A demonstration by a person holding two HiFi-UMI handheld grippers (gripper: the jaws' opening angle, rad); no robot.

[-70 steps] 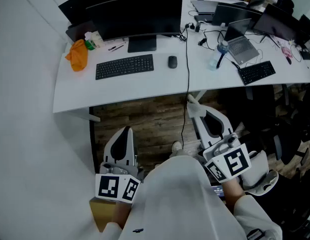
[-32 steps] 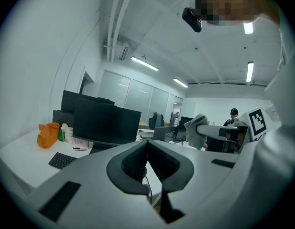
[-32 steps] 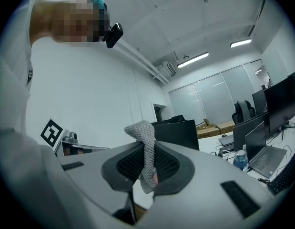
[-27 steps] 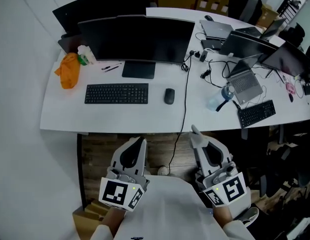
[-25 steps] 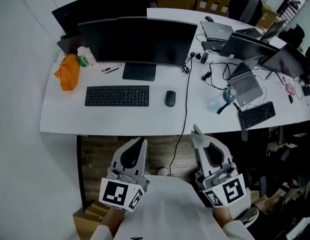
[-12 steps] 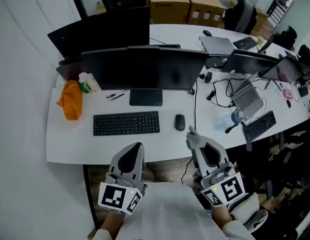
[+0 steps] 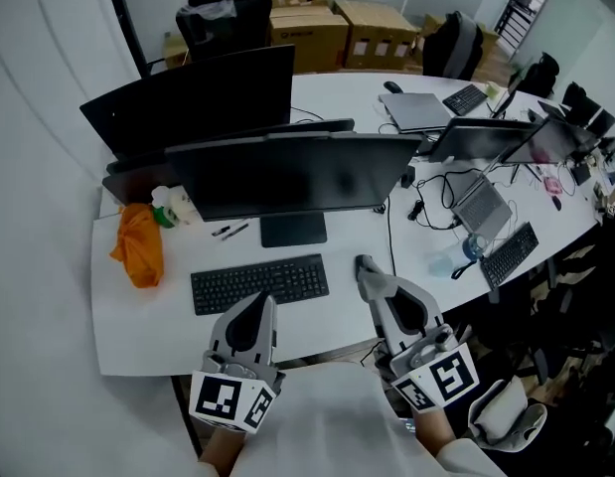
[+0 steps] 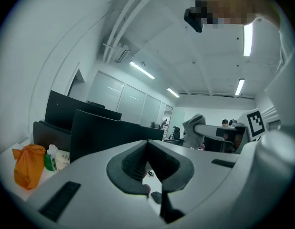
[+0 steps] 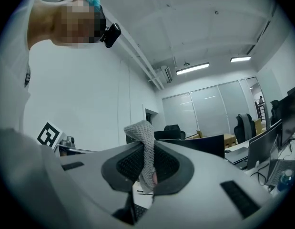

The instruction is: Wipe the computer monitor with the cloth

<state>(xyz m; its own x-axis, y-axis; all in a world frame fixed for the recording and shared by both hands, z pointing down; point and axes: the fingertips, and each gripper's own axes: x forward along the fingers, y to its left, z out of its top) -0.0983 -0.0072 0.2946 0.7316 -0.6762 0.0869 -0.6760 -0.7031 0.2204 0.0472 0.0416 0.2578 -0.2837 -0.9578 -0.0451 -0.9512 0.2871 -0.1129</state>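
An orange bag (image 7: 138, 246) lies at the left end of the desk (image 7: 138, 321). The left gripper (image 7: 259, 306) hangs near the keyboard (image 7: 259, 283), its jaws pressed together with nothing between them. The dark monitor (image 7: 297, 177) stands behind the keyboard. The right gripper (image 7: 370, 276) is clamped on a grey cloth (image 9: 143, 149), apart from the screen.

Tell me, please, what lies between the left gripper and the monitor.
The head view shows the black keyboard on the desk between the left gripper and the monitor.
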